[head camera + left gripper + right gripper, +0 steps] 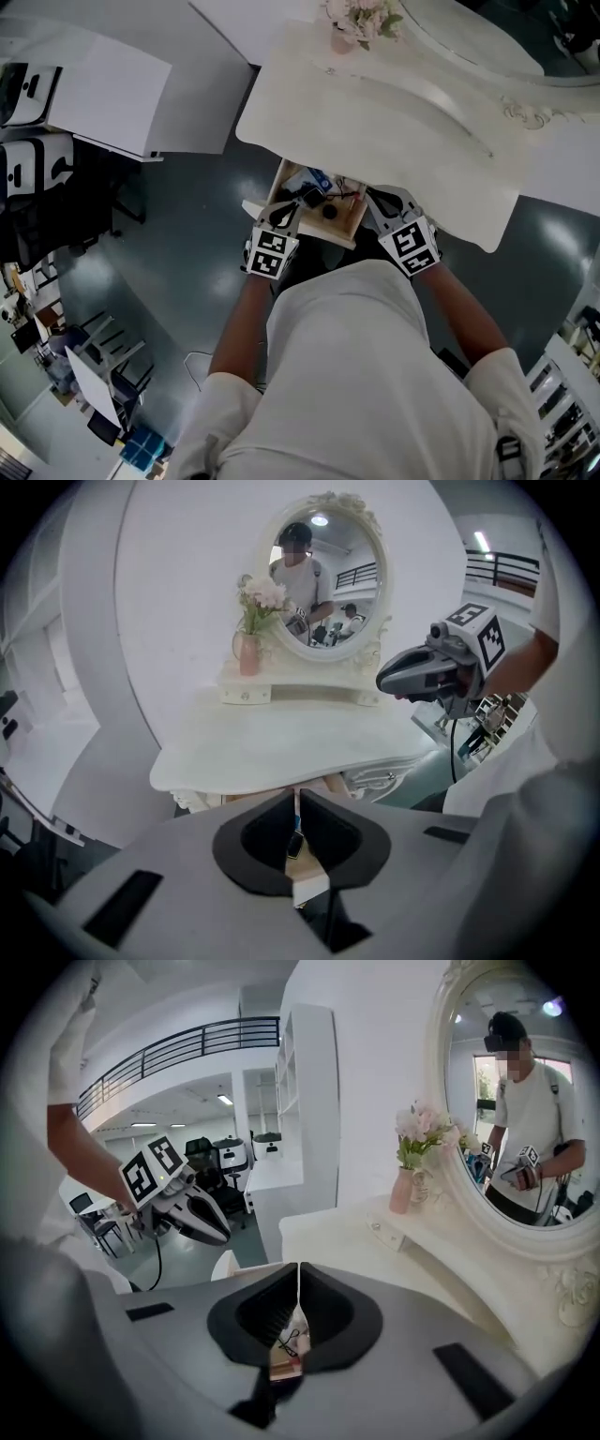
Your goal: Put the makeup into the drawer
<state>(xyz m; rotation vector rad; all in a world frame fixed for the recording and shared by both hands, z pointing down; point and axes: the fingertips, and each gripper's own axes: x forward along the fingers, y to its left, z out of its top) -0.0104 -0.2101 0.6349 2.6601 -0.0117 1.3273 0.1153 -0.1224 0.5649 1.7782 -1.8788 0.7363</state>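
Note:
An open wooden drawer point(349, 231) sticks out from under the white dressing table point(375, 103). Several makeup items point(315, 194) lie in it, dark and blue ones among them. My left gripper point(283, 212) hangs over the drawer's left side, my right gripper point(382, 202) over its right corner. In the left gripper view the left gripper point(295, 801) has its jaws together with nothing between them, and a strip of drawer shows below. The right gripper point(299, 1277) is likewise shut and empty. Each gripper shows in the other's view: right gripper point(414, 673), left gripper point(199, 1218).
An oval mirror point(323, 574) and a pink vase of flowers point(248, 653) stand at the back of the table top. The person's body is close to the drawer front. A white desk point(103, 89) and dark chairs point(37, 178) stand to the left on the grey floor.

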